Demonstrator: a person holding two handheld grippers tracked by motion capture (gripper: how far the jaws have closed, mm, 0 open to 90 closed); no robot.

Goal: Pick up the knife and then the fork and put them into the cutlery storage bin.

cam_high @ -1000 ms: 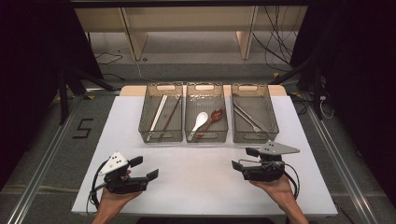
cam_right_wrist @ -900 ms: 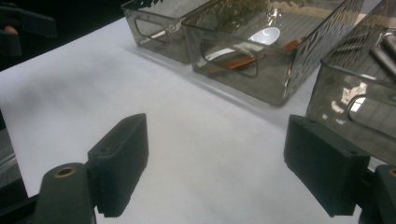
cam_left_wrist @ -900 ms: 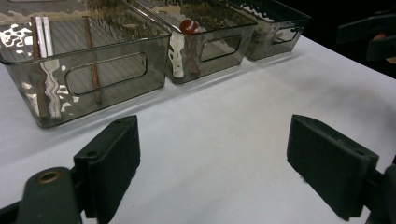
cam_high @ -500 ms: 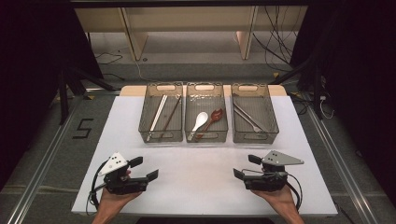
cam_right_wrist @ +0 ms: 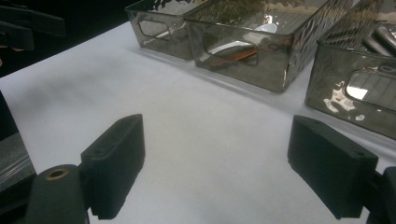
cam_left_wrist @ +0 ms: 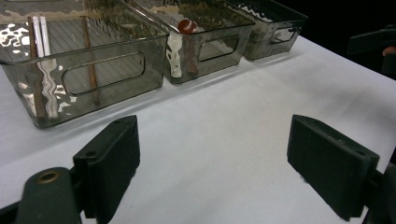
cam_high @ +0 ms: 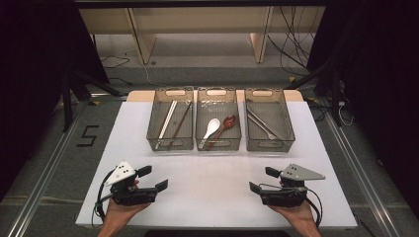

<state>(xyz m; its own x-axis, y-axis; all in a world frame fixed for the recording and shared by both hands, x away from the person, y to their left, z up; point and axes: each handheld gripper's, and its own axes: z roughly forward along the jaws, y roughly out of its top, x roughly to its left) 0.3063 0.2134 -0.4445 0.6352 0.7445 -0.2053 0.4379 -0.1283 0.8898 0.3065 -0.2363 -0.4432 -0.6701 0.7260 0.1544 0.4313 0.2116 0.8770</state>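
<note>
Cutlery lies sorted in 3 bins (cam_high: pixel 219 143); left tool (cam_high: pixel 154 178) and right tool (cam_high: pixel 261 179) rest gaping, empty, on bare table (cam_high: pixel 207 182).

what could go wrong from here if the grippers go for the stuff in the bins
1. The three bins stand close side by side, so a wide-open left gripper could catch the left bin wall on entry.
2. The white spoon and the red-brown spoon lie touching in the middle bin; grasping one may drag the other.
3. The right gripper, also open, may struggle with the thin metal utensils lying flat in the right bin.
</note>
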